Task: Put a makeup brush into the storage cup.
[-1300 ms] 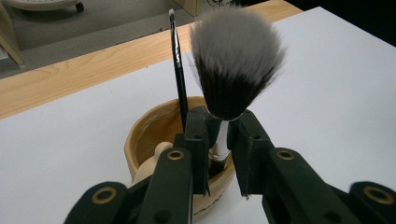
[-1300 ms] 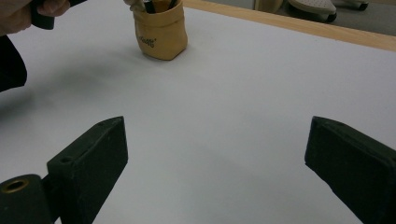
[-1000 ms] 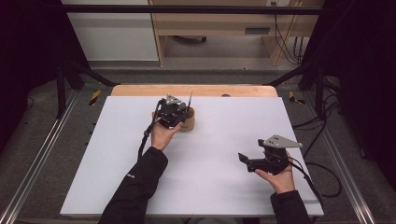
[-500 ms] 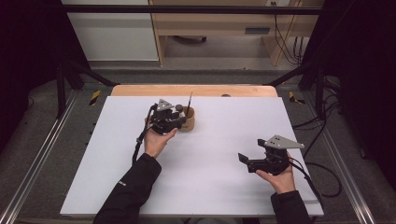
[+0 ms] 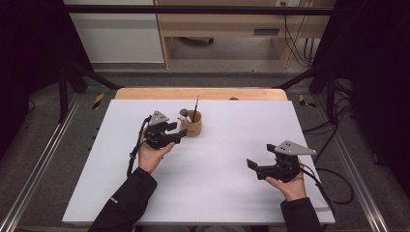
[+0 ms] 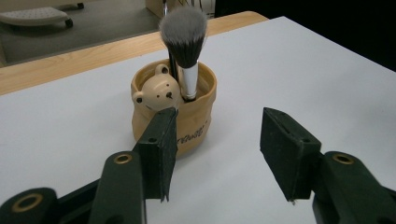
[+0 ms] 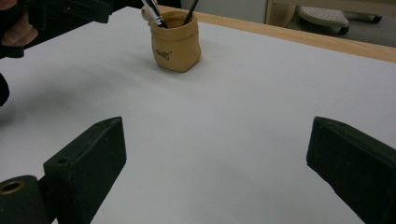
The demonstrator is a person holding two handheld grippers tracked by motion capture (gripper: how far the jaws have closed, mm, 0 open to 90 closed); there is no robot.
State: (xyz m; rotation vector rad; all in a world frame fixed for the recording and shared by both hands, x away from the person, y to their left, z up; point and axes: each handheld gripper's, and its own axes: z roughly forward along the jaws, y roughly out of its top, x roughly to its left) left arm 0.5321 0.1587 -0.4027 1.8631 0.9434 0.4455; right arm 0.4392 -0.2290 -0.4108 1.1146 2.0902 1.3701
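A tan cup with a bear face (image 5: 194,127) (image 6: 175,116) (image 7: 175,43) stands on the white table towards the back middle. In it stand a makeup brush with a grey head (image 6: 184,29) (image 5: 183,113) and a thin dark brush (image 5: 196,103). My left gripper (image 5: 180,132) (image 6: 218,119) sits just left of the cup and a little short of it. Its jaws have just been opening and nothing is between them. My right gripper (image 5: 251,165) (image 7: 217,123) rests open over bare table at the front right, far from the cup.
A wooden strip (image 5: 200,94) runs along the white table's (image 5: 217,159) far edge. Black frame bars and metal rails (image 5: 34,174) flank the table. Cables (image 5: 333,174) trail off at the right. A person's forearms come in from the near edge.
My left gripper has drawn back from over the cup, to the left and toward the near edge, and its jaws stand wider. The right gripper has not moved.
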